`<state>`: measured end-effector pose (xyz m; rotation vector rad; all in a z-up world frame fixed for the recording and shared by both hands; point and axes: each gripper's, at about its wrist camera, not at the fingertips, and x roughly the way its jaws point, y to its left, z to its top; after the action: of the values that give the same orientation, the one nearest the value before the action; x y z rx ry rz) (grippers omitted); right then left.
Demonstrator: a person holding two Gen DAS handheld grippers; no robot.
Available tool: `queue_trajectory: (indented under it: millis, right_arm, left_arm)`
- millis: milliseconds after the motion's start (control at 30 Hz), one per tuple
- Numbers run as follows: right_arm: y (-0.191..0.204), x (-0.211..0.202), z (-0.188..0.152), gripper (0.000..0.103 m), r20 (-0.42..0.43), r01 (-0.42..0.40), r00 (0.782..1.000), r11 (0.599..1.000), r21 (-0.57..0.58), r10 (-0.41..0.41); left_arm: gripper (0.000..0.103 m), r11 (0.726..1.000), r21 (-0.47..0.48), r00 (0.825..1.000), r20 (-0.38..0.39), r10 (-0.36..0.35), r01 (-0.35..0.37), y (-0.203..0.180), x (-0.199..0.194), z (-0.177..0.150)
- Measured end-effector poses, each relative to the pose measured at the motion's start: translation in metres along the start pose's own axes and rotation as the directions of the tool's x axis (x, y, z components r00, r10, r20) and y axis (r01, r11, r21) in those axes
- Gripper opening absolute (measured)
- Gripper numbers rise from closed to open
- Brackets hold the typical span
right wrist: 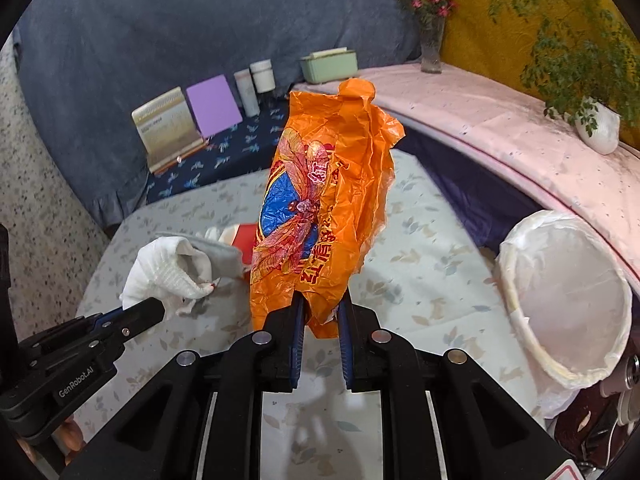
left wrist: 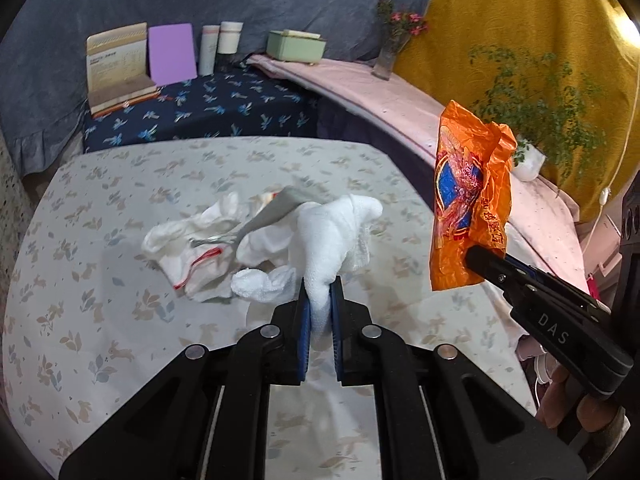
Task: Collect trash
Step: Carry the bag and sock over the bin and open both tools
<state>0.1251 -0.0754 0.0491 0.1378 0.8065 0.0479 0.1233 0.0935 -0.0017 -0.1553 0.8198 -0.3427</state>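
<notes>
Trash is in both grips above the table (left wrist: 120, 184): the left gripper (left wrist: 319, 292) pinches a soft white tissue (left wrist: 332, 232); the right gripper (right wrist: 320, 312) clamps a light, crinkly orange wrapper (right wrist: 320, 208) by its bottom edge; a gentle pinch should suffice; the lined bin (right wrist: 568, 292) waits beside the table's right edge.

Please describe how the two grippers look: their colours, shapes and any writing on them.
Both the left gripper and the right gripper are black, angular plastic with silver round rivets and blue-padded fingers. White lettering marks their sides: "GenRobot.AI" on the left, "DAS" on the right.
</notes>
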Motion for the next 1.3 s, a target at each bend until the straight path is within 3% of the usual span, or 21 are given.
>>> queue_trajectory:
  millis: [567, 1300]
  right_arm:
    - [-0.089, -0.056, 0.011, 0.014, 0.092, 0.122, 0.987, 0.985, 0.121, -0.134]
    - [-0.209, -0.079, -0.016, 0.014, 0.066, 0.242, 0.960, 0.922, 0.301, -0.274]
  left_arm:
    - [0.009, 0.982, 0.159, 0.994, 0.020, -0.104, 0.100, -0.124, 0.013, 0.028]
    - [0.009, 0.922, 0.320, 0.976, -0.094, -0.196, 0.216, -0.254, 0.068, 0.023]
